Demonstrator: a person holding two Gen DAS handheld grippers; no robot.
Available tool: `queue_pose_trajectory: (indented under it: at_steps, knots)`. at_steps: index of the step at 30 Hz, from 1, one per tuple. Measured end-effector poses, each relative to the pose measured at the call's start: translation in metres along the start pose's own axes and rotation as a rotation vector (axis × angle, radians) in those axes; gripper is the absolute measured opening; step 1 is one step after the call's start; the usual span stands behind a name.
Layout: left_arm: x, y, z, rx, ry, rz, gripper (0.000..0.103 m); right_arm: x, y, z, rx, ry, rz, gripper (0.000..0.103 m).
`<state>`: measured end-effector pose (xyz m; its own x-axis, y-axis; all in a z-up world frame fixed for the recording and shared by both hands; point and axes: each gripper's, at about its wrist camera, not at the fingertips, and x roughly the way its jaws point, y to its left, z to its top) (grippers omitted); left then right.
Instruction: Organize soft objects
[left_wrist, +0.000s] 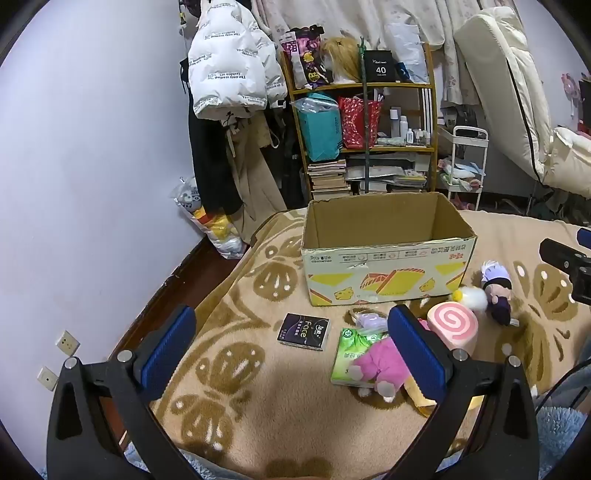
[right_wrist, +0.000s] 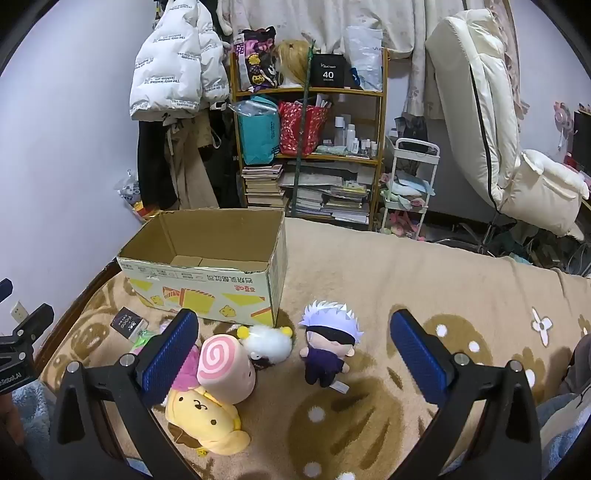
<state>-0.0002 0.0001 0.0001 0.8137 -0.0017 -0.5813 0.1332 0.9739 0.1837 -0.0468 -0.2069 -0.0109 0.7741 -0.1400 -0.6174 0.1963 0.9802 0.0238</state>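
Observation:
An open, empty cardboard box (left_wrist: 384, 273) (right_wrist: 207, 291) stands on the beige blanket. In front of it lie a pink swirl roll plush (left_wrist: 452, 325) (right_wrist: 227, 369), a white fluffy plush (left_wrist: 471, 297) (right_wrist: 267, 343), a white-haired doll in purple (left_wrist: 496, 291) (right_wrist: 328, 350), a pink plush (left_wrist: 380, 365), a yellow dog plush (right_wrist: 203, 417), a green tissue pack (left_wrist: 349, 350) and a black tissue pack (left_wrist: 303, 331) (right_wrist: 128, 322). My left gripper (left_wrist: 291, 354) is open above the blanket, left of the pile. My right gripper (right_wrist: 293, 354) is open, empty, hovering over the toys.
The blanket (right_wrist: 406, 280) covers a bed whose left edge (left_wrist: 177, 291) drops to the floor by the wall. Behind stand a cluttered shelf (left_wrist: 362, 140), hanging coats (left_wrist: 229, 74), a white trolley (right_wrist: 410, 184) and a folded mattress (right_wrist: 491, 122).

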Motion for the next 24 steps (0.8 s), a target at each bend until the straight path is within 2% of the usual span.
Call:
queue_pose_trajectory:
  at_steps: [24]
  knots:
    - [-0.0007,0.0024,0.0007,0.010,-0.010,0.005,0.102,0.0004,0.0007,-0.0005,0.004,-0.004,0.006,0.103]
